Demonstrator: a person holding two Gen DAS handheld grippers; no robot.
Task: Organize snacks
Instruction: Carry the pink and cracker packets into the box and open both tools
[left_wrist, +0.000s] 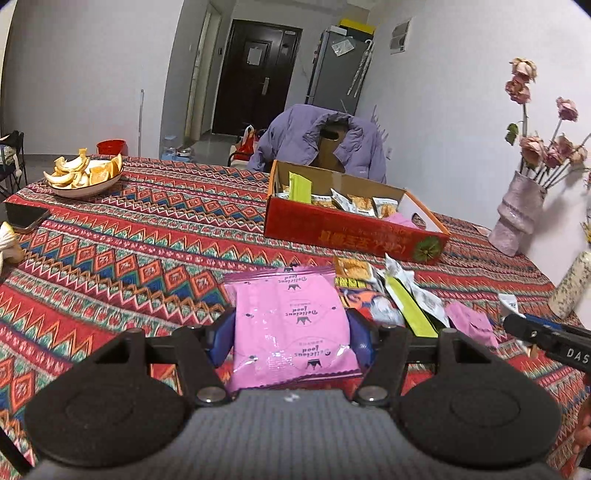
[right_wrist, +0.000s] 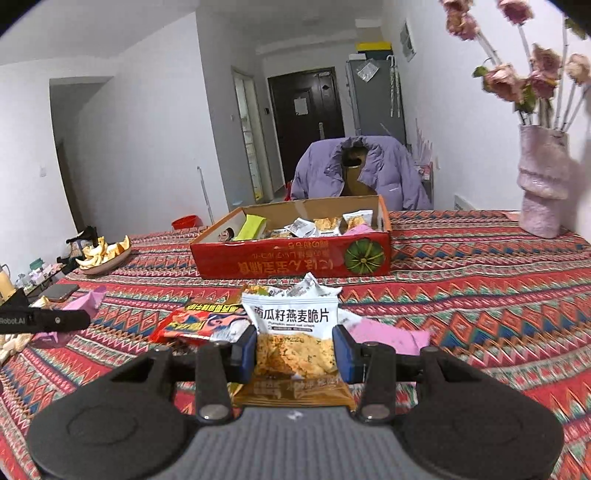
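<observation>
Left gripper (left_wrist: 291, 334) is clamped on one pink snack packet (left_wrist: 291, 325), pads pressing its two side edges, long axis pointing straight ahead, lifted a bit off the patterned tablecloth (left_wrist: 129, 240). From the left wrist, the red cardboard box (left_wrist: 347, 230) lies ahead and a little right, toward the table's far edge, open side up with several packets already inside. Between gripper and box, to the right, sits the loose pile (left_wrist: 406, 295): roughly five or six packets, hard to count exactly where they overlap. Tip of the other gripper pokes in at the right edge.

Right wrist view: right gripper (right_wrist: 295, 349) is closed on one white-and-orange pumpkin seed oat crisp packet (right_wrist: 293, 332), also held by its sides. Box (right_wrist: 295, 260) is dead ahead here, so I'd say the right hand has the straighter shot. One red packet (right_wrist: 199, 323) lies left of the jaws, one pink packet (right_wrist: 384, 334) right.
</observation>
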